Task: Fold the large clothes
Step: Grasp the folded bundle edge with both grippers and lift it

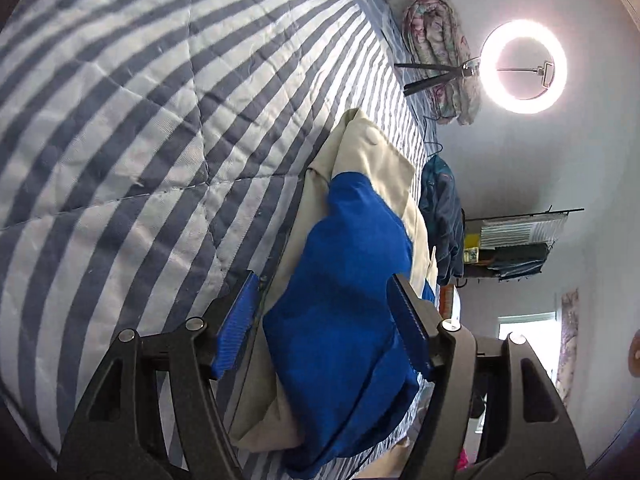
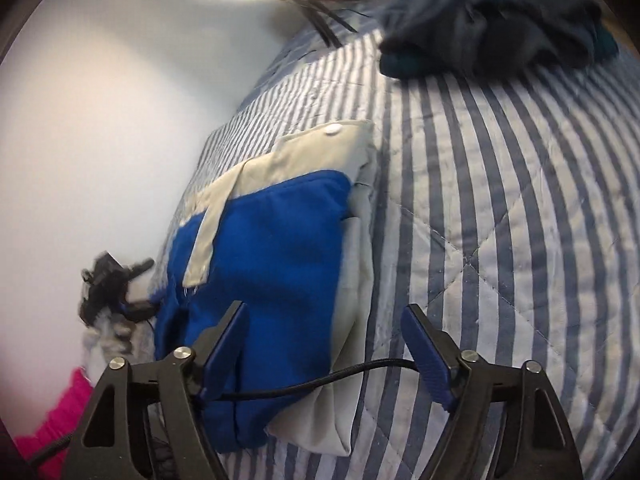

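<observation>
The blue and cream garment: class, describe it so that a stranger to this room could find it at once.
Start at the striped quilt covering the bed. Near its edge by the white wall lies the blue and cream garment, folded flat. Unlike the dark clothes pile farther up the bed, it is bright blue with pale cream panels and a white snap.

The left gripper (image 1: 324,320) and the right gripper (image 2: 324,344) look alike: black plastic frames with triangular cut-outs, round silver screws at the joints, and ribbed blue pads on the fingers (image 1: 236,324). A thin black cable (image 2: 320,380) runs across between the right gripper's fingers (image 2: 424,356).
</observation>
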{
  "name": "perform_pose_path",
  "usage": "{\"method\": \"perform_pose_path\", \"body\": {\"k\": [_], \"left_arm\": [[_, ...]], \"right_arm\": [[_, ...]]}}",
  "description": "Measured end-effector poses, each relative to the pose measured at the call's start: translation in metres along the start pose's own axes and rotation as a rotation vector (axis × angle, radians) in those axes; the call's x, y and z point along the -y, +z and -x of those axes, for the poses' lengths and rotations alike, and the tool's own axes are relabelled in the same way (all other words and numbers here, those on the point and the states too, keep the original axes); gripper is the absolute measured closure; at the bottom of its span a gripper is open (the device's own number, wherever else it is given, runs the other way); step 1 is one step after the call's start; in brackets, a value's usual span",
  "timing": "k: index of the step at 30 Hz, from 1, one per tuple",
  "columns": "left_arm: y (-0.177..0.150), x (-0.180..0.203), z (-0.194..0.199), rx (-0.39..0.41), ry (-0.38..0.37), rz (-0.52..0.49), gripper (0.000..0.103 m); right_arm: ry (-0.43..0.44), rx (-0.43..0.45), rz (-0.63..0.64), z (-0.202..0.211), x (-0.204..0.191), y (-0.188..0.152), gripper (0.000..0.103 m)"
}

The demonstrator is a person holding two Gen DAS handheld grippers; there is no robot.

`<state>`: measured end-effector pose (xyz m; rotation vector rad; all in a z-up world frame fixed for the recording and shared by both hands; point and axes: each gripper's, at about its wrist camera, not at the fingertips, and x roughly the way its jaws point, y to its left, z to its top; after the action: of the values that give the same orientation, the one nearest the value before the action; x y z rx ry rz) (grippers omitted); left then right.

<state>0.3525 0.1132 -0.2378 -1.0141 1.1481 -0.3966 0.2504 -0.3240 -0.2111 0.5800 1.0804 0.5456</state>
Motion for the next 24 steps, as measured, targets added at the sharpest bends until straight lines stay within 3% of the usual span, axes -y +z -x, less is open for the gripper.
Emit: {"method": "perform_pose_path", "body": {"k": [2,5,16,24], "left_arm": [[0.003,-0.004,-0.006,-0.012,-0.007,0.013,0.035],[0.007,-0.008,-0.014,-0.02,-0.012,0.025,0.035],[0.012,0.007,-0.042,-0.102,-0.023,-0.048,0.036],[0.015,0.006,-0.048,-0.125,-0.043,-0.053,0.05]], "right_arm": [[0.039,-0.009,-0.052,-0.003,0.01,0.004,0.032],[0.071,0.001,-0.092,-0.007,0.018,0.012,0.033],[0.08,-0.076,-0.044,-0.045,0.011,0.024,0.037],[0.132,-0.083,-0.057,-0.072,0.001,0.029,0.039]]}}
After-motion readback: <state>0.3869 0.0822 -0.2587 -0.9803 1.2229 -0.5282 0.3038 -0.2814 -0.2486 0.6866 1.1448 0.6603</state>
